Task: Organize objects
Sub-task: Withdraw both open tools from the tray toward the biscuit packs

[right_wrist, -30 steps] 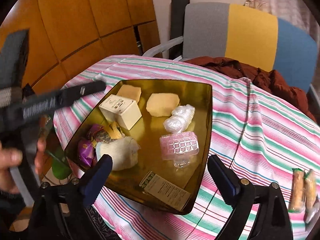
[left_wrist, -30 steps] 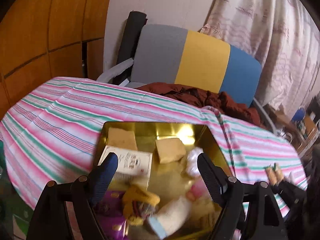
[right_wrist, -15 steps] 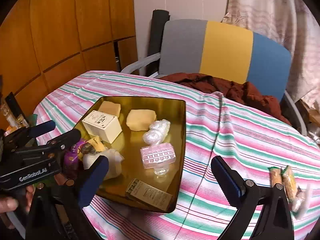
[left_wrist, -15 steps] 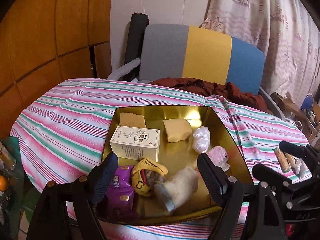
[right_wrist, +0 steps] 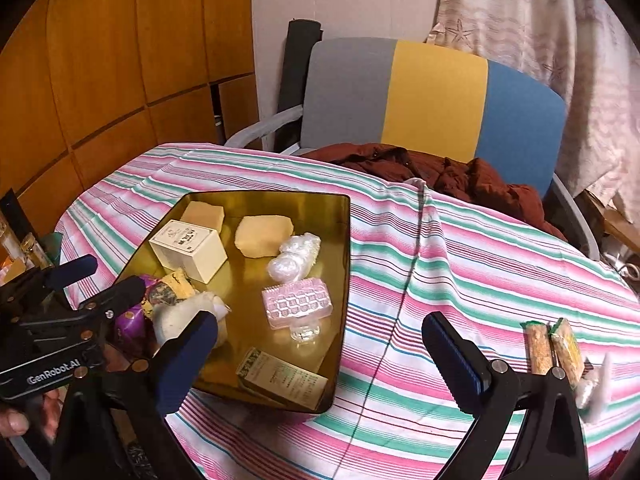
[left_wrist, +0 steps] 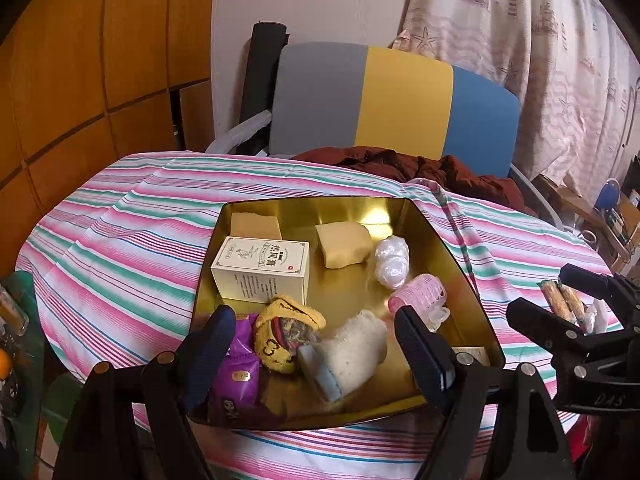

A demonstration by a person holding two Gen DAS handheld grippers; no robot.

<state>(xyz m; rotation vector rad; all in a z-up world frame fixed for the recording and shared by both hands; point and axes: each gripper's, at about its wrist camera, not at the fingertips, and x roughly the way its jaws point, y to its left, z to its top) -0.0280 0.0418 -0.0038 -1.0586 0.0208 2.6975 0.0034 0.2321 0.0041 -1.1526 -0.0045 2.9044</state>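
Partly hidden by left gripper (left_wrist: pixel 310 332), wide, empty: purple foil packet (left_wrist: pixel 239 376) in gold metal tray (left_wrist: pixel 448 240); right gripper (right_wrist: pixel 320 334) wide, over bare striped desk (right_wrist: pixel 460 272).

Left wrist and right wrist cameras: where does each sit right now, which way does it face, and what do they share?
Left wrist: behind the open left gripper, above the table's near edge, facing the gold tray and chair; the right gripper shows at right.
Right wrist: behind the open right gripper, further right, facing the striped tablecloth; the left gripper and a hand show at left.
Shared: tray, cream box, pink hair roller, snack bars, chair.
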